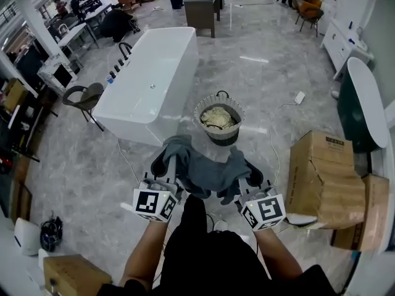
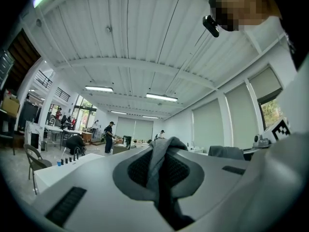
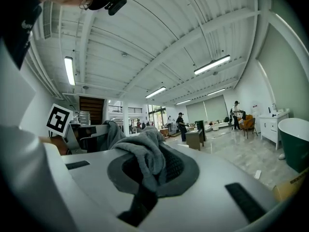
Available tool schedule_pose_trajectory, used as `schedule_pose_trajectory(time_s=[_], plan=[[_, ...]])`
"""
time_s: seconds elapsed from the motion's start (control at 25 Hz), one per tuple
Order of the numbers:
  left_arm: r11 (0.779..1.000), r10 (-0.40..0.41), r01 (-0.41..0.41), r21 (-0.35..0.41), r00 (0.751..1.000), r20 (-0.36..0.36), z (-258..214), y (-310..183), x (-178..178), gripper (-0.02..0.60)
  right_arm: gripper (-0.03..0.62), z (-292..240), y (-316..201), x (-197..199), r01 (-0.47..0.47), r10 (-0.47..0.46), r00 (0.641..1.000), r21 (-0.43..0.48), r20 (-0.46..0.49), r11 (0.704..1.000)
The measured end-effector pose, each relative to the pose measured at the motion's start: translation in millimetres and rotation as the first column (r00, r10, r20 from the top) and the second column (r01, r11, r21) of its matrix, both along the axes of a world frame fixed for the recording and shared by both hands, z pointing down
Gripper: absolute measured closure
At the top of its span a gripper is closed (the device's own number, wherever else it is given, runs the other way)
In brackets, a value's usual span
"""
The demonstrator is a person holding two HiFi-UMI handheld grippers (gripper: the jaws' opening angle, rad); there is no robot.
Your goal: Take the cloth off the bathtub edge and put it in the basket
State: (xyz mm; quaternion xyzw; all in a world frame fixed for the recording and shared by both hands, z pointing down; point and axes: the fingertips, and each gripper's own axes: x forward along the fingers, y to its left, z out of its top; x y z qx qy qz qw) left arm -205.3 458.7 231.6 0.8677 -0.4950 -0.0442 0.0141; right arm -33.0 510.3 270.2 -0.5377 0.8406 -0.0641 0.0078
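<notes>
Cloth (image 1: 207,168) of dark grey hangs in the air, stretched between the two grippers in front of the person, well clear of the white bathtub (image 1: 154,73), which stands farther off to the left on the marble floor (image 1: 259,73). The left gripper (image 2: 161,170) has its jaws together on one bunched end of the fabric – in the left gripper view a fold rises up out of the pads and drapes over them. The right gripper (image 3: 149,173) is clamped the same way on the other end, with a thick wad of grey cloth pushed up above its jaws. Between the two the cloth sags in a loose swag, its lower edge dangling below the grippers.

Just beyond the cloth stands the round basket (image 1: 199,113) – it sits on the floor near the bathtub's near corner and already holds a pale crumpled bundle (image 1: 218,117). A large cardboard box (image 1: 321,177) lies to the right, and a chair (image 1: 83,97) stands left of the bathtub
</notes>
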Motion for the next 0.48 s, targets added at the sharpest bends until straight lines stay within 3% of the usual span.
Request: schedule_pose_trajectory(time_s=[0.24, 0.48], plan=[[0.997, 0.081, -0.081, 0.001, 0.997, -0.012, 4, -35, 27, 0.551, 0.556, 2, -40, 15, -0.057, 0.057, 0.998, -0.008, -0.007, 0.998], [0.986, 0.169, -0.169, -0.002, 0.985, -0.026, -5, -99, 50, 0.551, 0.556, -7, -106, 27, -0.126, 0.125, 0.992, -0.006, -0.033, 0.992]])
